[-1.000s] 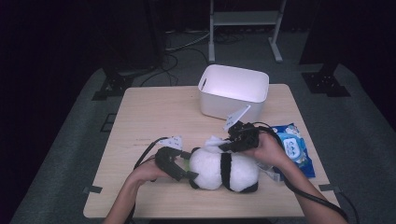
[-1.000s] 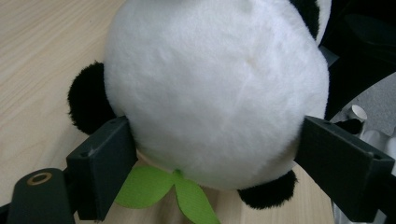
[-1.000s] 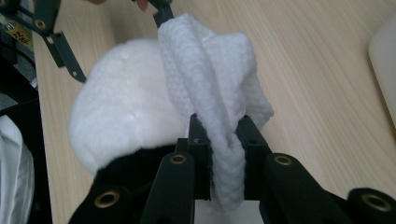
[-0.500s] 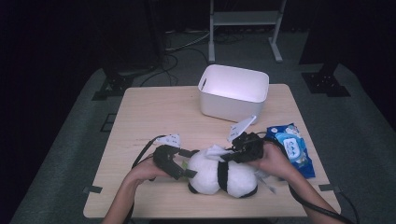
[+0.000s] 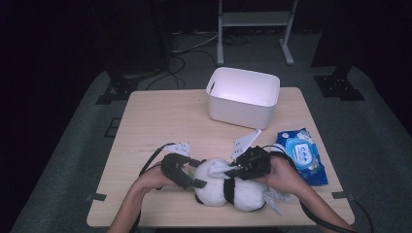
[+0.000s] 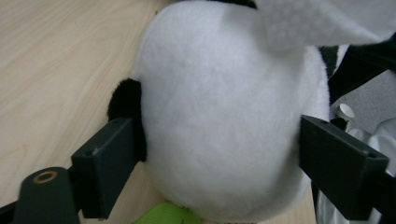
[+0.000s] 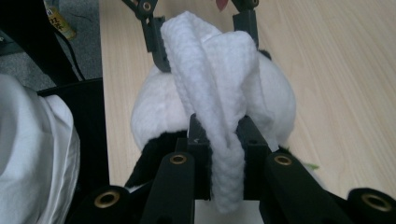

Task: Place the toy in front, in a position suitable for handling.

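Dim rm; grey carpet (image 5: 73, 160); metal stand (image 5: 252, 19) behind wood table (image 5: 160, 116).

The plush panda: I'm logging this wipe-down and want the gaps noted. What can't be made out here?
- Panda: its face, turned from the high view; the left gripper view shows just a white bulge between the left gripper's jaws.
- Wipe: lower end cut off behind the right gripper in the right gripper view.
- Wipes pack: label print too small in the high view.
- Bin: inside washed out by glare, high view.
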Demonstrator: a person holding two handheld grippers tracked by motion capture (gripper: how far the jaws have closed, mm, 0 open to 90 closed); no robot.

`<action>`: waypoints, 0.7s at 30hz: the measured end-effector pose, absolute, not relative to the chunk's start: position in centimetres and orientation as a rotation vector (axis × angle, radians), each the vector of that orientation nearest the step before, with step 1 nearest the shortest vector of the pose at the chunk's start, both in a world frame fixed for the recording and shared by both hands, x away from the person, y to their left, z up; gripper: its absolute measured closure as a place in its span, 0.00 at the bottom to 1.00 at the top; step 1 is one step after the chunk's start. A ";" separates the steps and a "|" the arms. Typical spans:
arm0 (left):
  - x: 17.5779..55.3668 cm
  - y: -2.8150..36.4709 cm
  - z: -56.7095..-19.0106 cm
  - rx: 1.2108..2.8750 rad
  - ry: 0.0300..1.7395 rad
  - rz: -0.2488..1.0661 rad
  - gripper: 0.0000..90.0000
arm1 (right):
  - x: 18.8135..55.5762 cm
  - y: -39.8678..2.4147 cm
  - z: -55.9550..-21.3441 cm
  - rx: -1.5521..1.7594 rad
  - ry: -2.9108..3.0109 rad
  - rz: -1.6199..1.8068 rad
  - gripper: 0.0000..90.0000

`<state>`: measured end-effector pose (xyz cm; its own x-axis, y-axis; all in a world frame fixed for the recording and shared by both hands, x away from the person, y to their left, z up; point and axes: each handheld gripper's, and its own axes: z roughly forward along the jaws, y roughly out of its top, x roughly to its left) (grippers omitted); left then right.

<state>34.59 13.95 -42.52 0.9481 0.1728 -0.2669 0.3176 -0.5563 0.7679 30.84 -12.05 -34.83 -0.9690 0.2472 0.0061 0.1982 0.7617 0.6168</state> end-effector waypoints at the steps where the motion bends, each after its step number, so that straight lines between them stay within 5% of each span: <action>1: 34.6 14.0 -42.4 2.170 0.337 -0.193 0.20 | 30.9 -11.8 -34.8 0.363 2.876 0.990 0.87; 10: 34.5 14.0 -42.5 2.159 0.344 -0.191 0.25 | 32.9 -8.9 -34.8 0.339 2.887 0.935 0.87; 21: 34.5 13.9 -42.5 2.171 0.351 -0.194 0.24 | 34.0 -14.0 -34.5 0.527 2.837 0.936 0.87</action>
